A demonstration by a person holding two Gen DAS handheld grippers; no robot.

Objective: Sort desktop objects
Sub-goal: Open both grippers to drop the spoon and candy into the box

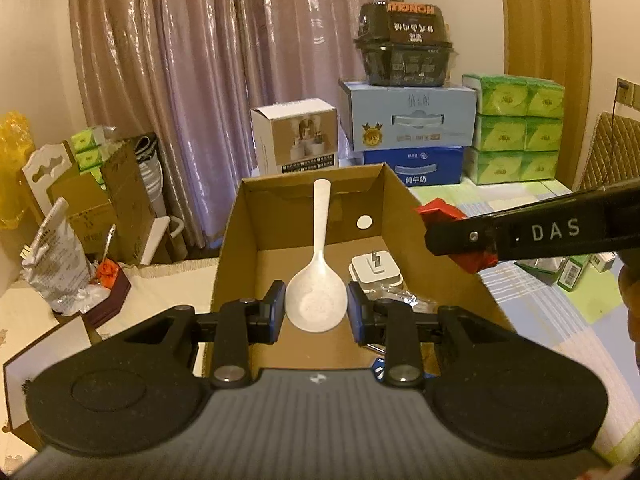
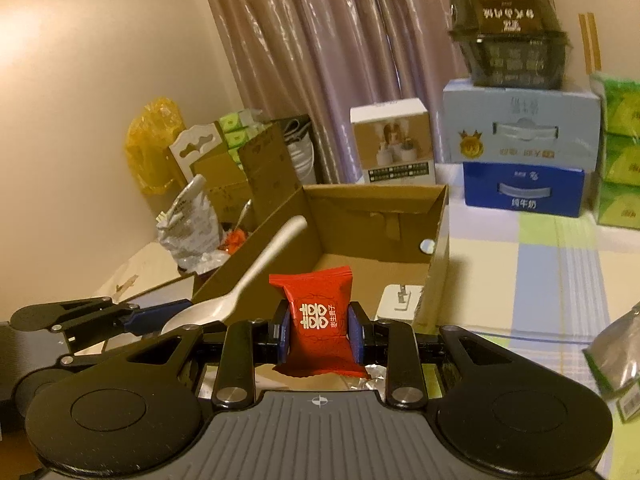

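An open cardboard box [image 1: 396,200] stands before me; it also shows in the right wrist view [image 2: 436,240]. My left gripper [image 1: 317,307] is shut on the bowl of a white rice spoon [image 1: 320,240], held over the box with its handle pointing away. The spoon also shows in the right wrist view [image 2: 256,268]. A white plug adapter [image 1: 376,270] lies on the box floor, also visible in the right wrist view [image 2: 400,300]. My right gripper [image 2: 319,330] is shut on a red candy packet [image 2: 318,320], held at the box's near edge. The packet shows in the left wrist view [image 1: 440,208].
Blue milk cartons [image 1: 412,120], a dark food tub [image 1: 404,48], green tissue packs [image 1: 516,128] and a white box [image 1: 296,136] stand behind. A foil bag [image 1: 60,256] lies at the left. Green packets [image 1: 576,272] lie on the checked cloth at the right.
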